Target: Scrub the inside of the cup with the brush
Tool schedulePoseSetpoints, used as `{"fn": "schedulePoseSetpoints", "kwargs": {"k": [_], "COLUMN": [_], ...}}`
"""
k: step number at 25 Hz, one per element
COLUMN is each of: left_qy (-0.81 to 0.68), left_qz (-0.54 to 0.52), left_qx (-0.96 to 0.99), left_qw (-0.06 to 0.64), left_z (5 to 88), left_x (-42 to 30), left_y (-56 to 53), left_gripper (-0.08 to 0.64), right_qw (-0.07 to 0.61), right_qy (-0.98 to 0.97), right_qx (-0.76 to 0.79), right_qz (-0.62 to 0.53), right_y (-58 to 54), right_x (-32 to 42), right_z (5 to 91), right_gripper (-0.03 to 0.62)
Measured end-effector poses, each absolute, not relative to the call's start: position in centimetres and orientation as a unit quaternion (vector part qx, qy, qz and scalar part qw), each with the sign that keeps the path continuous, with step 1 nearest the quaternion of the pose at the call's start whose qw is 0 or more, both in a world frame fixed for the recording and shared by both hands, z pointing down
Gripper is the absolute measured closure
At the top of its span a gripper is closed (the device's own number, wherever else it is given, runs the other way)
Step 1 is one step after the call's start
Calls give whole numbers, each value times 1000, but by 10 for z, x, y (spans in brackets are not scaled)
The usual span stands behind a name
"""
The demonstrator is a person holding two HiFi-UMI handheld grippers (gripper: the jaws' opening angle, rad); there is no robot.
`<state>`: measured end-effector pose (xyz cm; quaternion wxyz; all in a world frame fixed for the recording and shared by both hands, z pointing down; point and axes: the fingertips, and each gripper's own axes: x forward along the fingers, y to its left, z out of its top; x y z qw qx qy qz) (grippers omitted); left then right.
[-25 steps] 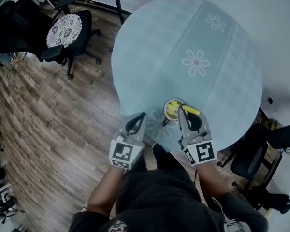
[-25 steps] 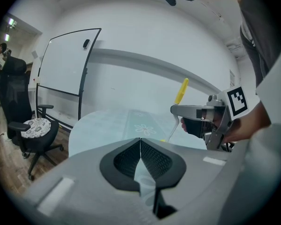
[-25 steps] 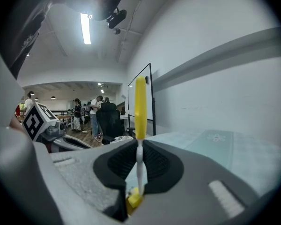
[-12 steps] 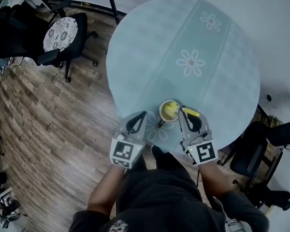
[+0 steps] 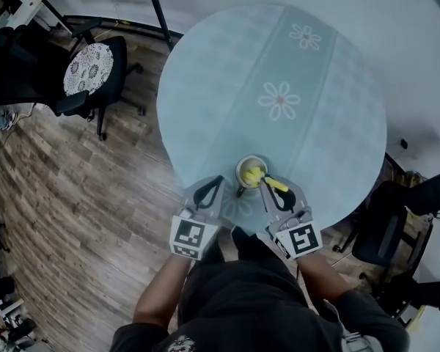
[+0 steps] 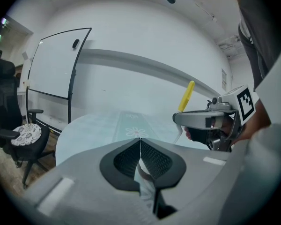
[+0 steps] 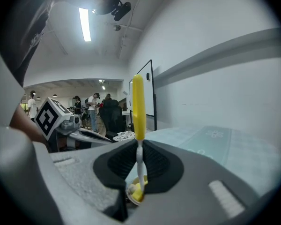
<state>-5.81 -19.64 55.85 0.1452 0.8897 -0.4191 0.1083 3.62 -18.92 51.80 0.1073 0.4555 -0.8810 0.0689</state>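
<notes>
A small cup stands near the front edge of the round table, its dark handle towards me. My right gripper is shut on the brush's thin white stem. The yellow brush handle sticks out of the jaws, and the yellow brush head sits inside the cup. In the right gripper view the handle rises above the jaws and the cup shows low between them. My left gripper is shut just left of the cup, nothing visibly between its pads.
The table wears a teal cloth with daisy prints. A black office chair with a patterned cushion stands on the wood floor at the left, another black chair at the right. Whiteboard frame behind the table.
The head camera has shifted, so the table sits lower left in view. My right gripper has swung slightly round the cup, brush head staying inside. The left gripper keeps its place.
</notes>
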Motion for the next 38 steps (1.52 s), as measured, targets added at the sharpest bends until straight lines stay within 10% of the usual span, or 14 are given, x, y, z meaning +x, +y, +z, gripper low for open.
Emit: {"fn": "schedulePoseSetpoints", "kwargs": {"k": [38], "left_qy": [-458], "left_qz": [52], "left_qx": [887], "left_qw": [26], "left_z": [363], "left_x": [-63], "left_y": [-187], "left_gripper": [555], "right_qw": [-50], "right_qy": [-856], "right_qx": [511], "right_qz": [-70], "right_y": [-167], "right_x": [72], "right_z": [293], "right_gripper": [558]}}
